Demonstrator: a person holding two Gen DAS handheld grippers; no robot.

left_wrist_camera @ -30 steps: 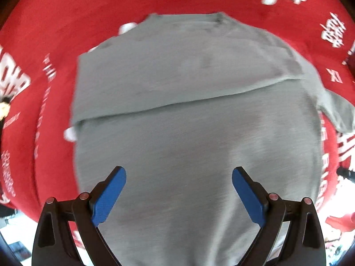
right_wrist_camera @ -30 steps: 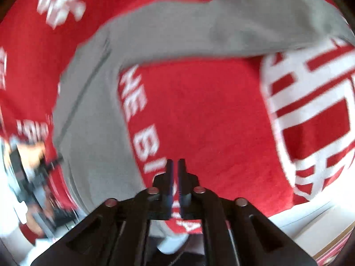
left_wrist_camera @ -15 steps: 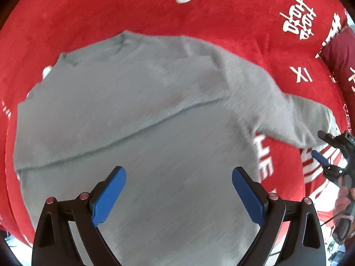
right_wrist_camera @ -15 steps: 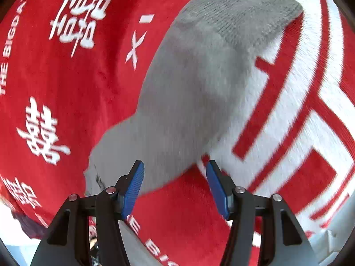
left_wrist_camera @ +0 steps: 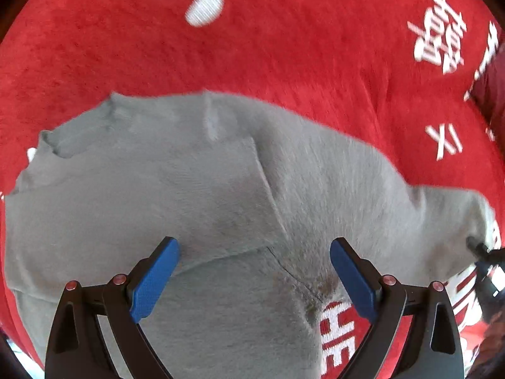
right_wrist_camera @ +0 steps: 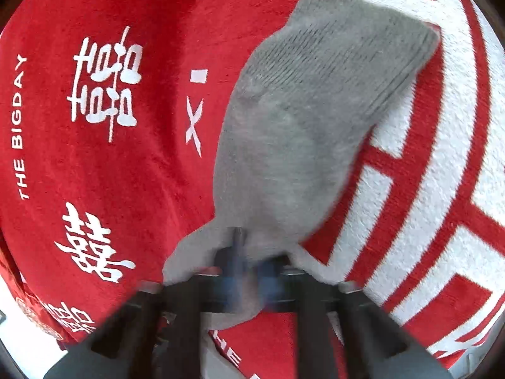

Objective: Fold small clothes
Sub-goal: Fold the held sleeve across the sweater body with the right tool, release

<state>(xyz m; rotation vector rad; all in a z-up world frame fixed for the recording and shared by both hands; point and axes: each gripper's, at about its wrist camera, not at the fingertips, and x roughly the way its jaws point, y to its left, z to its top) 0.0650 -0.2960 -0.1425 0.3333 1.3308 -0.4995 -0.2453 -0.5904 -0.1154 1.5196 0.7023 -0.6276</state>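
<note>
- Grey sweater (left_wrist_camera: 195,195): we see matt knit cloth, fine and slightly fuzzy; its sleeve cuff (right_wrist_camera: 356,41), upper right of the right wrist view, is ribbed.
- Red blanket (left_wrist_camera: 284,50): plush, short-pile cloth, matt, white woven-in lettering.
- Left gripper (left_wrist_camera: 254,279): matt black plastic frame, blue textured pads, small shiny metal rivets.

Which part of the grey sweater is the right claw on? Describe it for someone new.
A red blanket with white lettering lies under the grey sweater. One sleeve stretches away from the body onto the big white block pattern. The right claw is shut on this sleeve, short of its ribbed cuff; the other sleeve lies folded over the body.
</note>
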